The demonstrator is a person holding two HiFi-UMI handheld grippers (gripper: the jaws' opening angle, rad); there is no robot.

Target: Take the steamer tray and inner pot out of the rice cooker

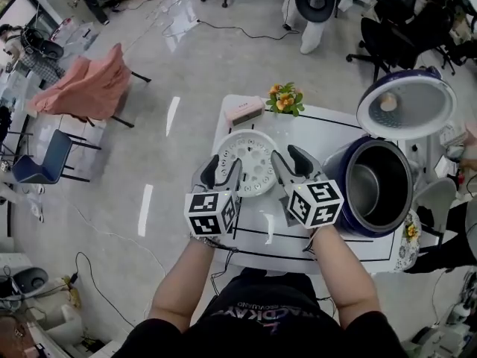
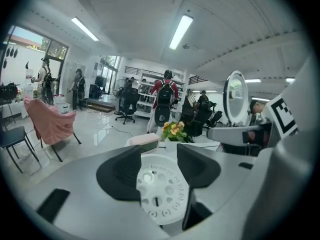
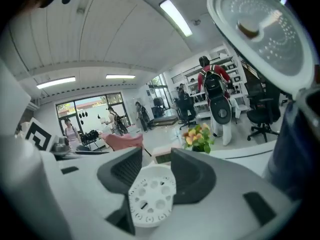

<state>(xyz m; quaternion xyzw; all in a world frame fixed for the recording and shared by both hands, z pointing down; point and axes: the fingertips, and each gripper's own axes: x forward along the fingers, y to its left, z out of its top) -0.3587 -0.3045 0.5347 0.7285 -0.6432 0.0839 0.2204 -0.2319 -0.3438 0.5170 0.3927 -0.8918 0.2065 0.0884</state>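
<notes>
Steamer tray lies flat on table, left of cooker. Inner pot sits in cooker, lid up. Left gripper and right gripper are at tray's near side, jaws wide apart, gripping nothing.

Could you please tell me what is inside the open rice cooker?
The rice cooker holds the metal inner pot, which looks empty. The steamer tray is out, on the table. The pot's near inner wall is hidden by the rim.
</notes>
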